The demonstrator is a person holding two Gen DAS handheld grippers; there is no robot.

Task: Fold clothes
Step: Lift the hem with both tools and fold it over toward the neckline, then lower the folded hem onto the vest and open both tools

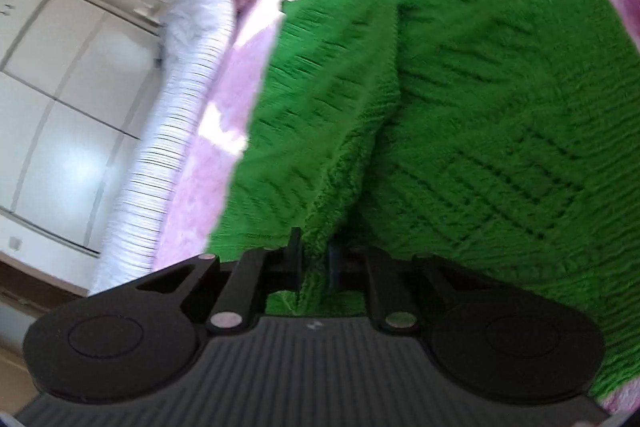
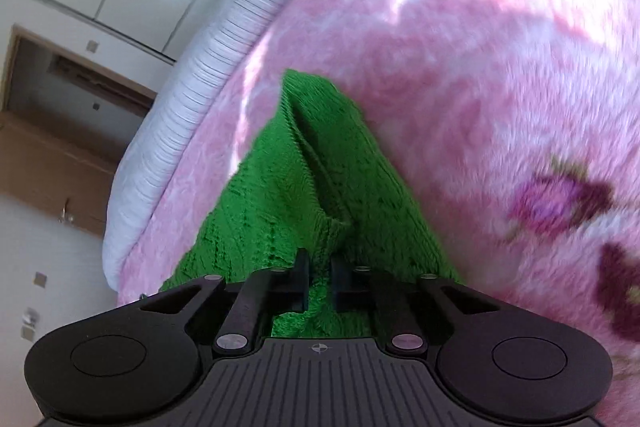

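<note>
Green knitted garment (image 1: pixel 480 107) hangs stretched above the pink floral blanket (image 2: pixel 480 67) on the bed. Left claw (image 1: pixel 316 263) and right claw (image 2: pixel 320 279) each pinch an edge, apparently spreading it for folding.

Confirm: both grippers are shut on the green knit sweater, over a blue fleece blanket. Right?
Not quite. The blanket is pink with a floral print, not blue; the right wrist view shows it plainly. The rest holds: left gripper and right gripper are each shut on the green knit sweater.
</note>
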